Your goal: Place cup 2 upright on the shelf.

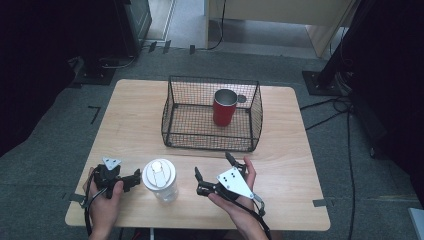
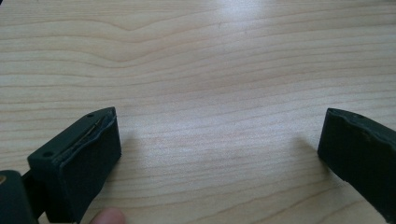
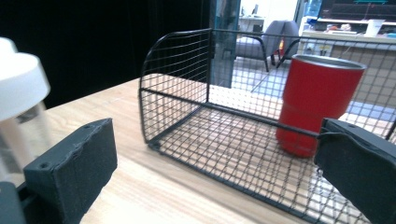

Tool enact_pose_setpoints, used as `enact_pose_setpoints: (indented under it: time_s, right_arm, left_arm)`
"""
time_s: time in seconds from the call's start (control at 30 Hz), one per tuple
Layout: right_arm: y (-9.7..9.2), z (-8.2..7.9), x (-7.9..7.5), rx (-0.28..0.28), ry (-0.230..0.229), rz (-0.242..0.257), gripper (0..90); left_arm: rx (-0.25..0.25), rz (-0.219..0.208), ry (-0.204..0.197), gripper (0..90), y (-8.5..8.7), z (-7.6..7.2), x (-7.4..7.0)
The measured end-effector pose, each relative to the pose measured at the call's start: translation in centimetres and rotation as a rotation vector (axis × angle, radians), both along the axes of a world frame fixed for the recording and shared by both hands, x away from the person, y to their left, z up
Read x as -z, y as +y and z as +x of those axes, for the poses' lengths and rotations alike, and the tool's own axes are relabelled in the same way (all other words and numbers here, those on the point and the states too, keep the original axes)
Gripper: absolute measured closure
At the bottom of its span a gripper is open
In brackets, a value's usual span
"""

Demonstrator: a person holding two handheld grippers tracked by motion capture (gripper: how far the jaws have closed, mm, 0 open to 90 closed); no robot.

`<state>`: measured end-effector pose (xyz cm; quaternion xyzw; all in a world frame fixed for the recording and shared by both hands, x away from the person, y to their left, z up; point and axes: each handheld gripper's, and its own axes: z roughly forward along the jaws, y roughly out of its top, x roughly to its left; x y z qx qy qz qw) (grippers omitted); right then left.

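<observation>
The clear bottle (image 1: 160,180) with white lid stands upright near the desk's (image 1: 130,125) 6 o'clock edge, between both tools. Left tool (image 1: 131,181), released, sits just beside it at 9 o'clock; right tool (image 1: 214,168), released, lies apart at 3 o'clock. The wire basket (image 1: 172,122) holding a red cup (image 1: 224,108) stands at 12 o'clock, bare desk between.

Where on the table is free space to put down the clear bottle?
Bare wood lies left of the wire basket, up to the table edge, and along a narrower strip right of it. The front edge is crowded: the clear bottle stands between the left claw and right claw.
</observation>
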<state>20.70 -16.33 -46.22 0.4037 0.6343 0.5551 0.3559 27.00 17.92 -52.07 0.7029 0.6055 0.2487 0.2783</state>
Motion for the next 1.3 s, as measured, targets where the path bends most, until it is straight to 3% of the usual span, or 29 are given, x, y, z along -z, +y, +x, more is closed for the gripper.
enact_pose_setpoints:
  time_s: [0.33, 0.83, 1.3]
  right_arm:
    - [1.8, -1.3, 1.1, -0.087, 0.022, 0.001, 0.0]
    - [3.8, -3.0, 1.2, -0.201, 0.020, -0.008, 0.0]
    - [5.8, -3.2, 1.5, -0.254, 0.027, 0.009, 0.0]
  left_arm:
    - [0.000, 0.000, 0.000, 0.0, 0.0, 0.0, 0.0]
    - [0.000, -0.001, 0.000, 0.0, 0.0, 0.0, 0.0]
    - [0.000, 0.000, 0.000, 0.0, 0.0, 0.0, 0.0]
